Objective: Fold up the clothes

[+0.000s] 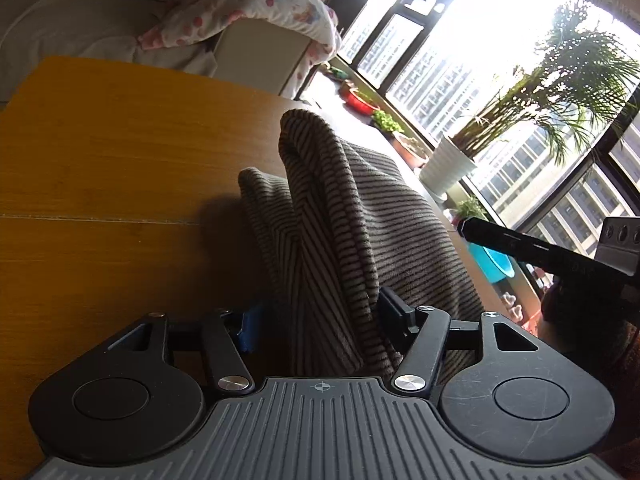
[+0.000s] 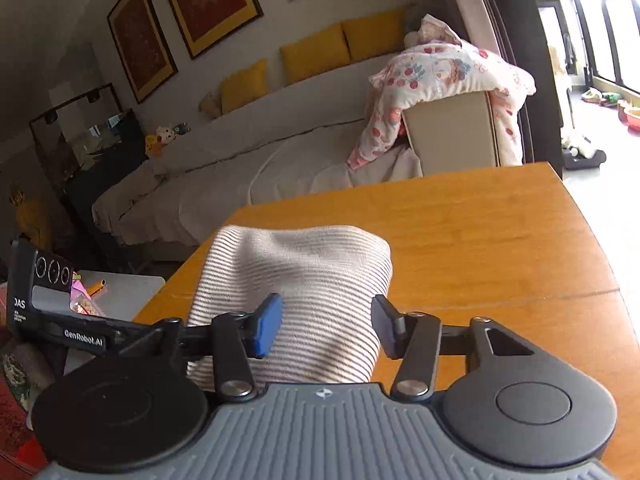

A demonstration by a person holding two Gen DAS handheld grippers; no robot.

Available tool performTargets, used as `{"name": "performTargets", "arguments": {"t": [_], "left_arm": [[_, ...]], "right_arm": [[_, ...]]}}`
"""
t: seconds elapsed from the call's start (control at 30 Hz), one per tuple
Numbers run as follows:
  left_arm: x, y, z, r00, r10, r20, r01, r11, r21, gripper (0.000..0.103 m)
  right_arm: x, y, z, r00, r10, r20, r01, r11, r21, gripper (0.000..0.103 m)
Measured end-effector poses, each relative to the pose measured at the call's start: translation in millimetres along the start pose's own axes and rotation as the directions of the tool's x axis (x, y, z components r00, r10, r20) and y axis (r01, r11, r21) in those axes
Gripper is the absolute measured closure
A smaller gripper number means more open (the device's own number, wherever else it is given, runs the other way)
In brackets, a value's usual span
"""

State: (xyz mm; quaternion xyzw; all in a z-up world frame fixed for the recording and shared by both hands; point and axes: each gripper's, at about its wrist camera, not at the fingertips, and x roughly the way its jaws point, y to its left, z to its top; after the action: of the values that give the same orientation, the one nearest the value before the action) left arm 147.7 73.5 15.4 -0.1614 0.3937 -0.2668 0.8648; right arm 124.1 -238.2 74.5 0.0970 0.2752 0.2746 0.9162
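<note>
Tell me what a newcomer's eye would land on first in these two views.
First, the striped cloth bunched up on the wooden table, rising between the fingers of the left gripper and the right gripper. Next, the flowered quilt draped over the sofa end beyond the table, and the potted palm against the bright window.

Left hand-held gripper point(image 1: 320, 320): grey ribbed base plate with a small crosshair mark, two black round housings with raised discs, black link arms on silver pivot screws, one blue finger pad and one black. Right hand-held gripper point(image 2: 326, 328): same build, blue pad on one finger, darker pad on the other. Its neighbour's black body reads "GenRobot.AI" in white.
</note>
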Motion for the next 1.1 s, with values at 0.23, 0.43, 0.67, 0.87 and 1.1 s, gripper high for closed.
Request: {"name": "performTargets", "arguments": {"t": [0.23, 0.43, 0.67, 0.87, 1.1], "left_arm": [[-3, -4, -2, 1.0, 0.022, 0.009, -0.022, 0.999, 0.032, 0.031], [-9, 2, -2, 0.999, 0.028, 0.024, -0.029, 0.999, 0.023, 0.03], [-8, 7, -5, 1.0, 0.011, 0.029, -0.011, 1.0, 0.013, 0.026], [-13, 3, 0, 1.0, -0.007, 0.027, 0.008, 1.0, -0.018, 0.029], [1, -21, -2, 0.998, -0.042, -0.054, 0.044, 0.998, 0.04, 0.021]], "right_arm": [[78, 66, 39, 0.992, 0.062, -0.112, -0.083, 0.978, -0.194, 0.056], [124, 49, 31, 0.975, 0.013, -0.223, -0.038, 0.993, -0.11, 0.051], [40, 38, 14, 0.998, 0.02, -0.067, -0.03, 0.988, -0.148, 0.035], [4, -26, -13, 0.996, -0.027, -0.08, 0.036, 0.993, 0.117, 0.017], [24, -55, -39, 0.981, 0.132, -0.142, -0.082, 0.947, 0.311, 0.016]]}}
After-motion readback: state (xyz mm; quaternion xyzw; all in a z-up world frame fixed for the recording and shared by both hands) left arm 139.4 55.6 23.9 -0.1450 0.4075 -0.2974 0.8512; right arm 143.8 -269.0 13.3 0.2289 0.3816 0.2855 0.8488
